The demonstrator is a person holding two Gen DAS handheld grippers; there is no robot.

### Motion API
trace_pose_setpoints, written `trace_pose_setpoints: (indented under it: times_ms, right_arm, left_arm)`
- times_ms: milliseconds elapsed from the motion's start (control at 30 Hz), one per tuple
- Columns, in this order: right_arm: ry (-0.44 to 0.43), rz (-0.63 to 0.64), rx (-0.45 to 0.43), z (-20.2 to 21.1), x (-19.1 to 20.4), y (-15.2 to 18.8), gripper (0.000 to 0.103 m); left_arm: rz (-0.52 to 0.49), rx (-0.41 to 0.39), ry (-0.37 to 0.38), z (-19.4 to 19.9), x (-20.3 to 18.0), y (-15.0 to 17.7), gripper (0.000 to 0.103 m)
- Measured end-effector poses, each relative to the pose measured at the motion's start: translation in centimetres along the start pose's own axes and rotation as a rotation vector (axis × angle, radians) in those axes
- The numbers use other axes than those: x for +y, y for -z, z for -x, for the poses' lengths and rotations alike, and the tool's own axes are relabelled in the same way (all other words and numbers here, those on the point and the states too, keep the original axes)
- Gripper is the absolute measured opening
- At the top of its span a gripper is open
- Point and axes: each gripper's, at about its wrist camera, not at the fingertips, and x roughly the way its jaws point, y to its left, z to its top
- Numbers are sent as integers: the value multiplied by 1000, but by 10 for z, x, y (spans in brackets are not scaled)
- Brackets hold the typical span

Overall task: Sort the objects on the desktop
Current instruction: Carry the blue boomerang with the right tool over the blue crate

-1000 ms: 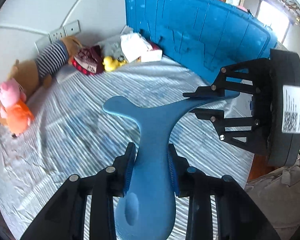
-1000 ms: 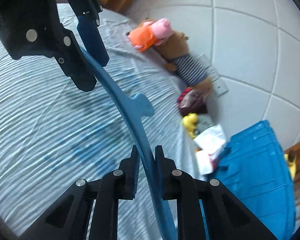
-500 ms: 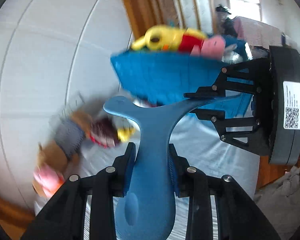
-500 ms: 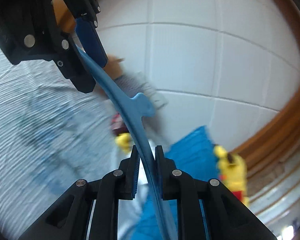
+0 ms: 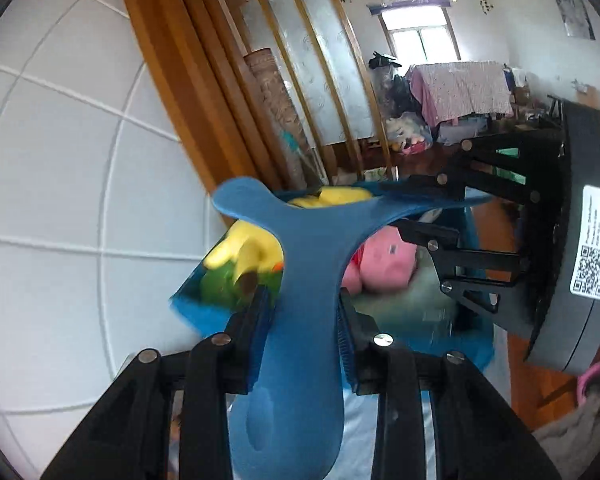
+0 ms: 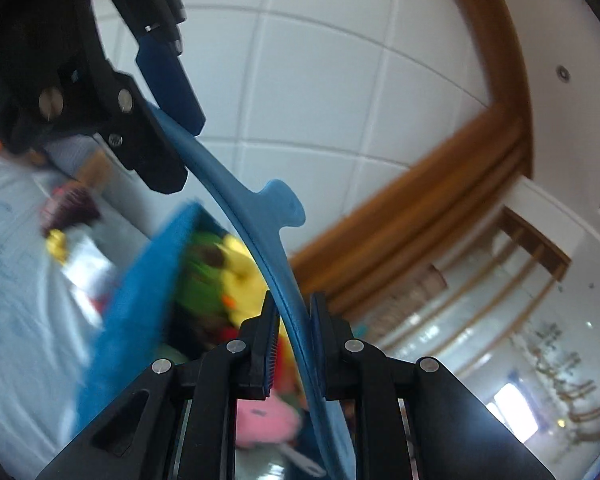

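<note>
Blue plastic hanger (image 5: 300,280) is clamped at each end between closed jaws of the left gripper (image 5: 304,320) and the right gripper (image 6: 294,332), both raised above a blue bin (image 6: 140,300).

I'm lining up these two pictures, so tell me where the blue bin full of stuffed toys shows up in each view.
Left wrist view: the blue bin sits at centre, behind the flat blue plastic piece held by the left gripper.
Right wrist view: the bin is left of centre, blurred, left of the right gripper.
Shared landmark: the pink stuffed toy inside it.
</note>
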Motion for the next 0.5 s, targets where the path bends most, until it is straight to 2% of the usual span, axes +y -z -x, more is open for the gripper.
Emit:
trace_pose_setpoints:
  times_ms: [133, 300, 333, 367, 400, 433, 500]
  right_arm:
    - [16, 5, 73, -44, -38, 38, 17]
    - [-37, 38, 151, -92, -60, 88, 18]
    - [-46, 47, 173, -99, -62, 96, 26]
    - [-59, 48, 181, -105, -64, 106, 45]
    - [-72, 47, 188, -112, -66, 115, 56]
    - [-90, 53, 189, -113, -68, 122, 71]
    - [-114, 71, 179, -113, -70, 132, 79]
  left_arm:
    - [41, 51, 52, -63, -10, -41, 31]
    - [89, 119, 103, -120, -19, -54, 31]
    - [88, 126, 106, -123, -23, -55, 31]
    - [90, 136, 102, -129, -25, -54, 31]
    - [103, 144, 109, -133, -25, -53, 31]
    - [117, 152, 116, -137, -25, -51, 31]
    - [152, 158, 151, -143, -27, -52, 31]
